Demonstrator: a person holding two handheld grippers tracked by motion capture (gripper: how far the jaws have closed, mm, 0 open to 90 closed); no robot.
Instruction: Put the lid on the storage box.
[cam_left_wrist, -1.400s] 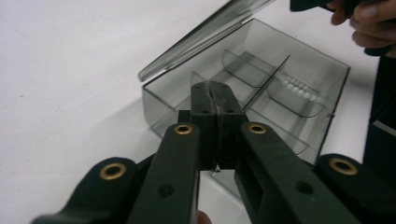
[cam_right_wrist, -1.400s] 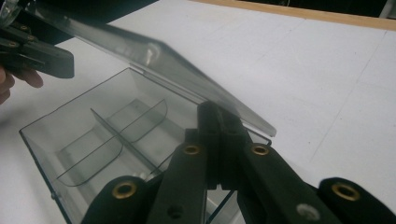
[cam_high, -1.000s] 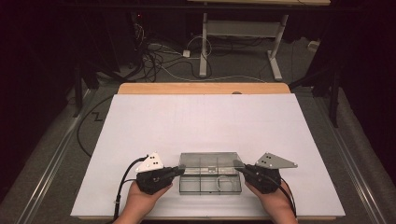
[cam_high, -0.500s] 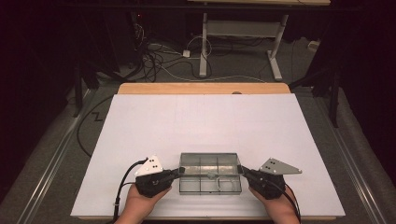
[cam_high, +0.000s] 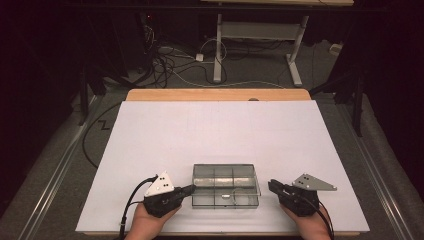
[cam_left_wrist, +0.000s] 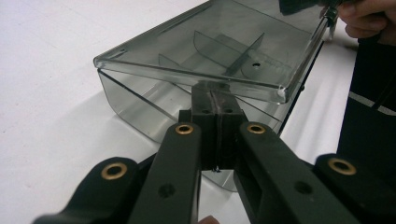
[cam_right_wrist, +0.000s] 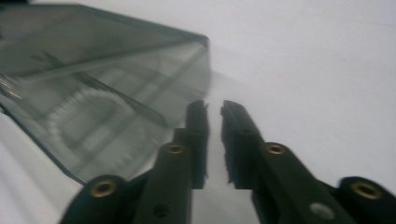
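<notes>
Apparently right gripper (cam_right_wrist: 214, 109) slightly parted, empty.

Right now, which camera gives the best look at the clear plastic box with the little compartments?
The high view: the clear plastic box lies whole on the white table, dividers plain from above. The left gripper view shows one end close up, its lid slightly raised, the fingers shut against it. The right gripper view shows a blurred corner.

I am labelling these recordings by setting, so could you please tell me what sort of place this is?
Probably a lab or recording workspace, not a home. A bare white tabletop holds one clear grey plastic compartment box. Beyond it, loose cables lie on grey carpet beside a white metal desk frame, against dark surroundings.
</notes>
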